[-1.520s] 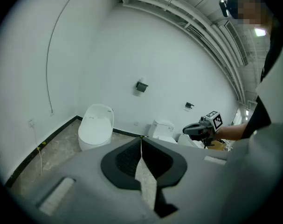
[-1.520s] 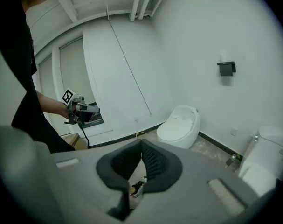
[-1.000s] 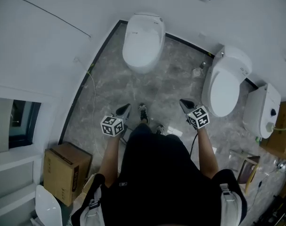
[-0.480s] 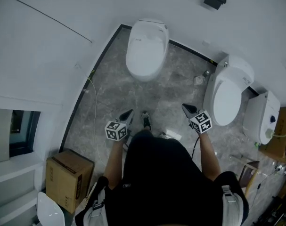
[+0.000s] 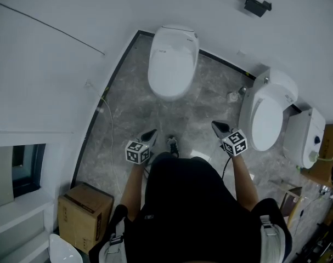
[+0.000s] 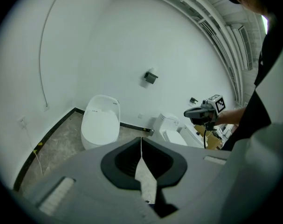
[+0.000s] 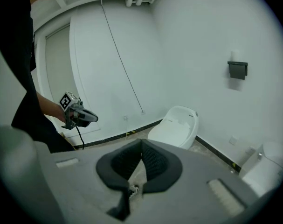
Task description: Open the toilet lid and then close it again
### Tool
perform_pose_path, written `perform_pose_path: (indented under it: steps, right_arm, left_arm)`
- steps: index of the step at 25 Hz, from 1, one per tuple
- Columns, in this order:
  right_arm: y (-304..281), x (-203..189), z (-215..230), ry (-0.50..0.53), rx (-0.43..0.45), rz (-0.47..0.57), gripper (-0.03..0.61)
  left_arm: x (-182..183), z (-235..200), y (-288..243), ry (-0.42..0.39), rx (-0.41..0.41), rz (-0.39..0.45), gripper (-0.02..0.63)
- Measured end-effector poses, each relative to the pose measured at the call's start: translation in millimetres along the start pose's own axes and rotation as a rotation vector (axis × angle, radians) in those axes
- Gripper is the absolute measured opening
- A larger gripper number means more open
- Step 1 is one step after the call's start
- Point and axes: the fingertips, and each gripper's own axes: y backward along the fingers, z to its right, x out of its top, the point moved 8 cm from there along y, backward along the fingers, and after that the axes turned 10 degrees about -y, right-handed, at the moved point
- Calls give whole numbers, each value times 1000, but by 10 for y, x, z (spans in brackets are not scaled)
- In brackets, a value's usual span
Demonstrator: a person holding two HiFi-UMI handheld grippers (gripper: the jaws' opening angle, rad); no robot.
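Note:
A white toilet (image 5: 171, 62) with its lid down stands against the far wall, also seen as the toilet (image 6: 100, 122) and the toilet (image 7: 176, 127) in the gripper views. My left gripper (image 5: 151, 133) and right gripper (image 5: 216, 126) hang over the grey marble floor, well short of it, one on each side of my body. Both point toward the toilet. In the left gripper view the jaws (image 6: 141, 141) are shut with nothing between them. The right gripper's jaws (image 7: 141, 143) are shut and empty too.
A second white toilet (image 5: 267, 114) and a white unit (image 5: 304, 136) stand at the right. A cardboard box (image 5: 85, 210) sits at the lower left by the white wall. A black holder (image 5: 258, 1) hangs on the far wall. A thin cable (image 5: 108, 111) lies along the left skirting.
Both grippers and my body have moved forward toward the toilet, which now lies lower and nearer in the head view. Both jaws stayed shut.

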Motion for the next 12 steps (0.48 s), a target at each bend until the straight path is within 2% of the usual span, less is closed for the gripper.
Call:
perform_pose_path:
  steps: [3, 8, 12]
  right_arm:
    - [-180, 33, 24, 25, -33, -21, 3]
    - [-385, 113, 94, 15, -77, -4, 3]
    - [-449, 168, 142, -11, -102, -10, 3]
  left_arm:
    - [-4, -138, -56, -44, -33, -31, 15]
    - [1, -381, -78, -5, -28, -28, 15]
    - [96, -492, -172, -33, -47, -43, 15]
